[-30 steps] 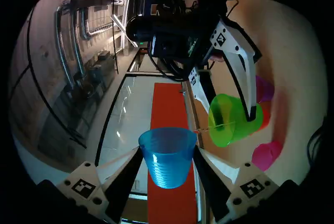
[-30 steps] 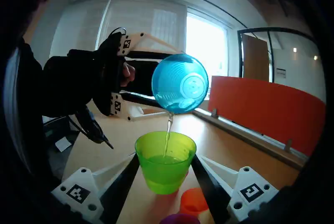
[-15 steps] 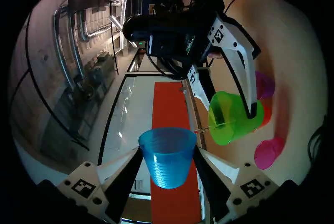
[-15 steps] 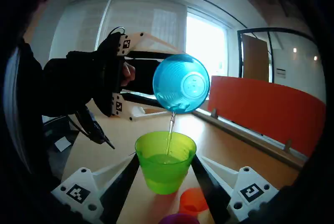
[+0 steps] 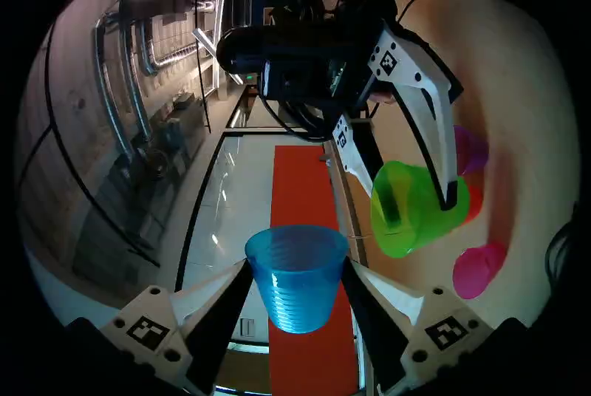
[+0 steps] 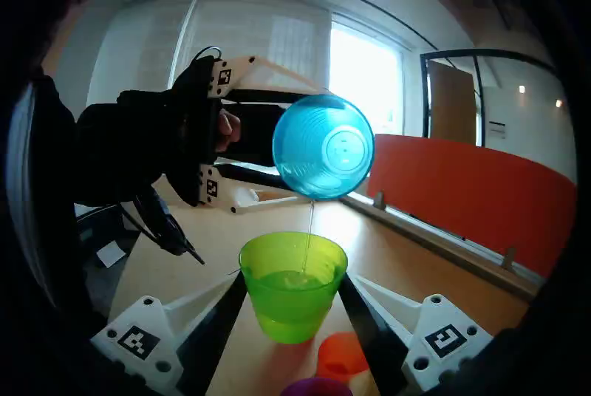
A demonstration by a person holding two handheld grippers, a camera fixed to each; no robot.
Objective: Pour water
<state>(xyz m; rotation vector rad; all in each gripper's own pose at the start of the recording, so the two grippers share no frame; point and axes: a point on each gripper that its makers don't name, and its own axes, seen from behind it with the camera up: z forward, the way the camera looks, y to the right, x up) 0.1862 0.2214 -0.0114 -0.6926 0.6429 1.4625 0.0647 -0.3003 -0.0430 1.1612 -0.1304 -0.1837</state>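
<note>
Left gripper [image 5: 295,270] clamps the tipped blue cup [image 6: 323,146] above the green cup [image 6: 292,296], which my right gripper [image 6: 293,281] grips; the stream [image 6: 309,237] has thinned to a trickle, so I judge pouring nearly finished.

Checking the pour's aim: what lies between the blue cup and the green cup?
A thin water stream falls from the blue cup into the green cup, in the right gripper view.

Blue cup [image 5: 297,285]: ribbed transl. plastic. Green cup [image 6: 293,300]: glossy transl. plastic. Table [image 6: 384,248]: smooth matt wood.
</note>
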